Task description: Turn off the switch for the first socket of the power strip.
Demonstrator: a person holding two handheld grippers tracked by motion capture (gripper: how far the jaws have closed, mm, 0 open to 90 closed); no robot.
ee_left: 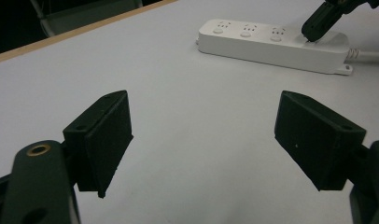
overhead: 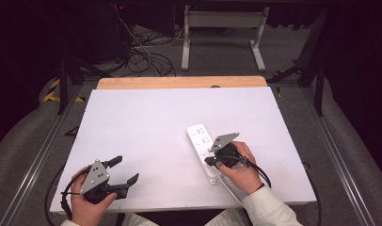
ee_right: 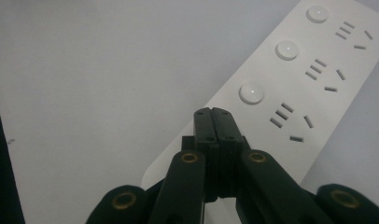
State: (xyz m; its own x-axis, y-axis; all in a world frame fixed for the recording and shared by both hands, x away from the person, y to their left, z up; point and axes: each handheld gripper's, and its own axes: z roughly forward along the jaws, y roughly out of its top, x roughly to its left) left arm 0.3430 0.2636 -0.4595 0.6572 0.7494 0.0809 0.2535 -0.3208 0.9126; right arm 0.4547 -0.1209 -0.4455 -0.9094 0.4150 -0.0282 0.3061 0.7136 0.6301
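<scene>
White power strip (overhead: 203, 148) lies flat on the white desk (overhead: 147, 132), right of centre, running roughly front to back with its cable end toward the person. Three round buttons (ee_right: 251, 93) in a row along one long side, each paired with a socket group.

Right gripper (overhead: 210, 160): clenched, jaws pressed flat together with nothing between them. Tip rests on or just above the strip's top face at its near end, short of the nearest button; in the left gripper view the tip (ee_left: 311, 33) looks to be touching the strip's casing, though actual contact is hard to confirm. Right hand (overhead: 241, 169) wrapped around the gripper body, cable trailing off toward the desk's near edge.

Left gripper (overhead: 124, 171): released, jaws spread wide, nothing held. Sits over bare desk near the front left corner, well apart from the strip, pointed toward it. Left hand (overhead: 85, 202) holds it at the desk's near edge
</scene>
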